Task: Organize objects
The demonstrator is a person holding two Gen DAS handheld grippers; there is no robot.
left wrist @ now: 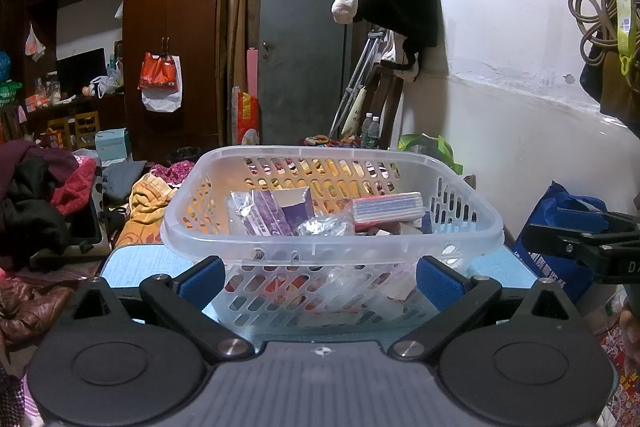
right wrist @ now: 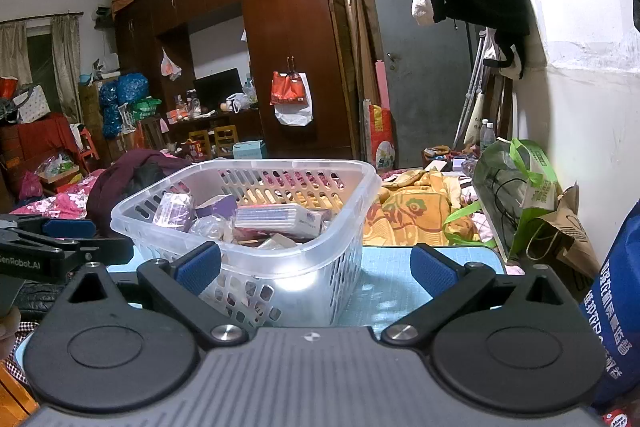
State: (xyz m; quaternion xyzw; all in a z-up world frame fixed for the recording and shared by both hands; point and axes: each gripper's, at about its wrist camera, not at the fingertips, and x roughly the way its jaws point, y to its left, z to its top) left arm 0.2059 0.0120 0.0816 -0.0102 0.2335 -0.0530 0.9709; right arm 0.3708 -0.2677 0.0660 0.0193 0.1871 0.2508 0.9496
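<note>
Translucent basket (left wrist: 332,247) centred just beyond left gripper (left wrist: 320,277), long axis left-right; right gripper (right wrist: 316,273) offset right. Both jaws spread, nothing held.

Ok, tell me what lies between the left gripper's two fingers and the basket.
Nothing lies there. In the left wrist view the left gripper is open, and only bare blue mat separates its fingers from the clear plastic basket.
</note>
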